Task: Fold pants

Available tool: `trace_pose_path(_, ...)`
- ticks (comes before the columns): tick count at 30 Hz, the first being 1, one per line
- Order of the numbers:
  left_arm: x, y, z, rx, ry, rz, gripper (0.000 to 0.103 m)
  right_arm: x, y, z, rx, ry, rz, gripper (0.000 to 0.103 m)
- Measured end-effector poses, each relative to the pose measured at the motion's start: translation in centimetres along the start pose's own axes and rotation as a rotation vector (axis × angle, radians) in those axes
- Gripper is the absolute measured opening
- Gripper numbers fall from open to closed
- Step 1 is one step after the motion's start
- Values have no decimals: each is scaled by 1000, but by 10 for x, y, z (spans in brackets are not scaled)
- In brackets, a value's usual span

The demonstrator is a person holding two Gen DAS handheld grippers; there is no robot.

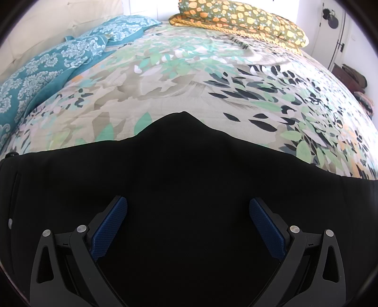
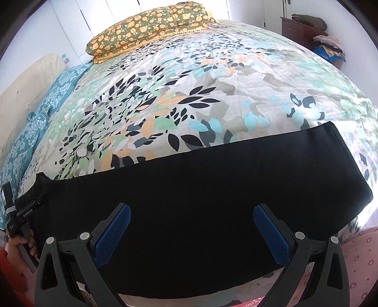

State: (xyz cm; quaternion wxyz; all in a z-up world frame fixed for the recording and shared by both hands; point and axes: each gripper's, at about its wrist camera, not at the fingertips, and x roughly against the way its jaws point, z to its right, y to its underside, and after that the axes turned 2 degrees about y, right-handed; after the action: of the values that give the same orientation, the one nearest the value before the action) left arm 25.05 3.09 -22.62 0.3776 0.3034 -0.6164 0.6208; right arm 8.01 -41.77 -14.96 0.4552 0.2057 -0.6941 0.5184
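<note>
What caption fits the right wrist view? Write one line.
Open right gripper poised over black pants laid across a leaf-print bedspread.

pants (image 2: 200, 193): matt black cloth, smooth
bedspread (image 2: 212, 82): printed cloth, slightly creased
pads (image 1: 111, 226): blue, finely textured
pillow (image 1: 241, 19): quilted floral cloth

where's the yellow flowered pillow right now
The yellow flowered pillow lies at the far end of the bed, top left in the right wrist view, beyond the black pants and next to the teal pillows.
</note>
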Motion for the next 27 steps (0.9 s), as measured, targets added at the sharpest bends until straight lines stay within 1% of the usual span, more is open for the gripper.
trace_pose_path(13, 0, 0, 0, 0, -7, 4, 103, -2, -1, 0, 2, -4, -8, 103)
trace_pose_path(15, -1, 1, 1, 1, -10, 6, 103, 2, -5, 3, -4, -12, 3, 103)
trace_pose_path(17, 0, 0, 0, 2, -8, 9, 103, 9, -14, 11, -20, -19, 37, 103)
trace_pose_path(19, 0, -1, -1, 2, -8, 11, 103, 11, -29, 25, -41, -39, 34, 103)
trace_pose_path(20, 0, -2, -1, 2, -8, 11, 103, 8, -39, 34, -51, -58, 4, 103)
trace_pose_path(21, 0, -1, -1, 2, -8, 11, 103, 1, -49, 43, -62, -89, -52, 103)
trace_pose_path(23, -1, -1, -1, 2, -9, 13, 103, -22, -66, 66, -90, -137, -192, 103)
trace_pose_path(24, -1, -2, -2, 2, -9, 14, 103, -29, -71, 76, -91, -118, -232, 103)
trace_pose_path(25, -1, -2, -2, 1, -10, 15, 103, -35, -77, 87, -79, -76, -251, 103)
trace_pose_path(27, -1, -3, -3, 3, -11, 15, 103, -38, -90, 111, -56, 18, -253, 103)
